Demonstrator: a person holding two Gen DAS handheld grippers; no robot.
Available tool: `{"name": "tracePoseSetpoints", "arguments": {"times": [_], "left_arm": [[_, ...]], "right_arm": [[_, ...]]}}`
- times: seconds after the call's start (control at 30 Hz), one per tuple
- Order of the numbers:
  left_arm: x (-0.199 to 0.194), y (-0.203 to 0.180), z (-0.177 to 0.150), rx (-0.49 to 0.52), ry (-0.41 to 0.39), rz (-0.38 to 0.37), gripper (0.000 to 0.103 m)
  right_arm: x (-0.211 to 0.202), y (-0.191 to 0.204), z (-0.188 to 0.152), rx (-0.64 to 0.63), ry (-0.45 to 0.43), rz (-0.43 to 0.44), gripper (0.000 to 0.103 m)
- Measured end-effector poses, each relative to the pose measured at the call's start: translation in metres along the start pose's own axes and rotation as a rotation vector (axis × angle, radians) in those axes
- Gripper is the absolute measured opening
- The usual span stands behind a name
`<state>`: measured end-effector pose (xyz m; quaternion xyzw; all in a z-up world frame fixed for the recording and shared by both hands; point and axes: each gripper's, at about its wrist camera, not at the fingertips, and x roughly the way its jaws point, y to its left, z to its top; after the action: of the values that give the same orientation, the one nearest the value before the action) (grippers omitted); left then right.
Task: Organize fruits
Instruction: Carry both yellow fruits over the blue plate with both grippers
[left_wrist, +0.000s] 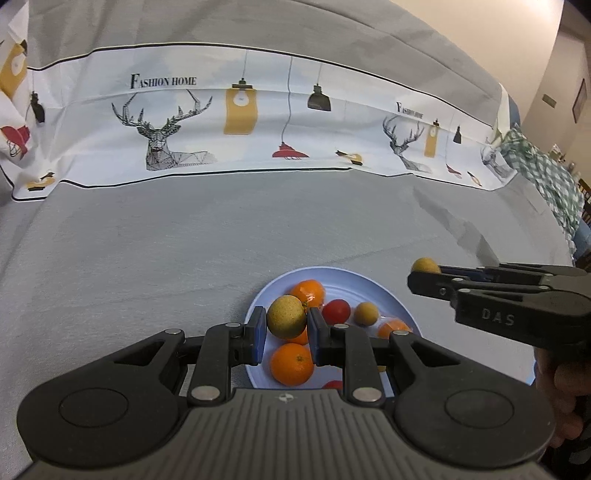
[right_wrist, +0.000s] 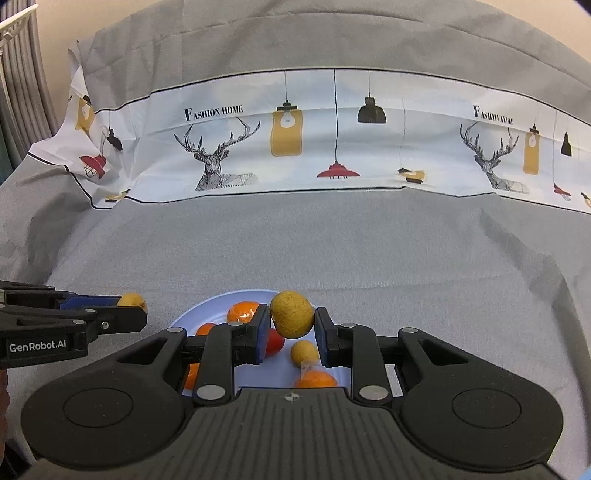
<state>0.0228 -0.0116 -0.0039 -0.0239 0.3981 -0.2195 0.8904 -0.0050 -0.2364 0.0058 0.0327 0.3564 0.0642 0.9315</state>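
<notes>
Two yellow fruits held | my left gripper (left_wrist: 286, 334) fingers grip one (left_wrist: 286, 316), right gripper (right_wrist: 290, 338) fingers grip other (right_wrist: 292, 314), both over blue plate (left_wrist: 384, 291) | oranges, tomato, small yellow fruit still on plate; sorting unfinished.

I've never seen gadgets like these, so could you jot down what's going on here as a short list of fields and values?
Setting: grey cloth with a printed deer-and-lamp band behind
Plate: pale blue plate, on the cloth
On the plate: oranges, a red fruit, a small yellow-brown fruit
Left gripper: shut on a round yellow-brown fruit, above the plate
Right gripper: shut on a similar yellow-brown fruit, above the plate
Operator: a hand holds the right gripper
</notes>
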Motion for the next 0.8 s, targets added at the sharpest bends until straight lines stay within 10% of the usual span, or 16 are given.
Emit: {"name": "tracePoseSetpoints", "arguments": {"times": [0.8], "left_arm": [[0.019,-0.026,-0.011,0.078,0.056,-0.028,0.026]], "right_arm": [[0.008,0.009,0.000,-0.043,0.029,0.001,0.027]]}}
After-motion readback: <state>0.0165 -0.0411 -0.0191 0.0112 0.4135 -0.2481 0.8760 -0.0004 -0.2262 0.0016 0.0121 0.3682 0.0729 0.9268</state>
